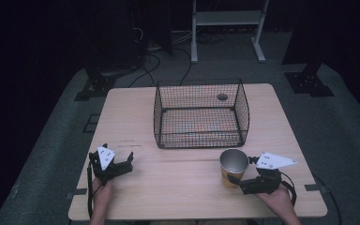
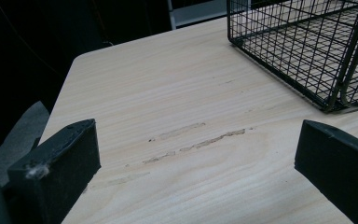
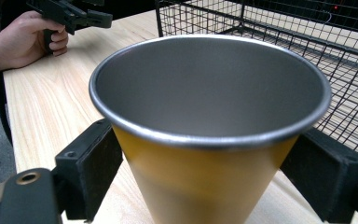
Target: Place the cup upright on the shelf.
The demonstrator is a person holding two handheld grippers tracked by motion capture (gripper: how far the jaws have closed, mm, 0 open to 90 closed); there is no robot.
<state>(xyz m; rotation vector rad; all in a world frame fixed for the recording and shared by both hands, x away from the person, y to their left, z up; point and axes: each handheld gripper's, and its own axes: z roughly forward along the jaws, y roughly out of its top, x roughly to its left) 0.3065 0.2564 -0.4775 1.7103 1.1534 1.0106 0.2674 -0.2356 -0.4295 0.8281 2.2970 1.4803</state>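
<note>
Dark curtains and grey carpet ring a pale wooden counter (image 1: 178, 187) in a dim room, with a white frame stand (image 1: 227, 28) on the floor beyond its far edge.

Near the counter's front edge, right of centre, stands a cup (image 1: 233, 167), upright, with a yellow outer wall and a bare metal inside and rim. In the right gripper view the cup (image 3: 209, 140) sits between the two black jaws, which bracket its lower wall on either side; whether the pads actually press the wall I cannot tell, so the right tongs (image 1: 238, 180) are around the cup but their grip is uncertain. A hand (image 1: 276, 199) holds these tongs from the counter's front right corner, the grey plate on top pointing right.

Behind the cup, toward the far edge and about central, rests a black wire basket (image 1: 201, 115), open at the top, its front wall near the cup but apart from it. A dark round hole (image 1: 222, 97) in the counter shows through the mesh near the basket's far right corner.

Toward the front left corner, the left tongs (image 1: 122, 164) rest low over the wood, held by the other hand (image 1: 102, 194). In the left gripper view the jaws stand wide apart, released, with bare scuffed wood (image 2: 196, 140) between them and the basket's corner (image 2: 307, 51) beyond.
</note>
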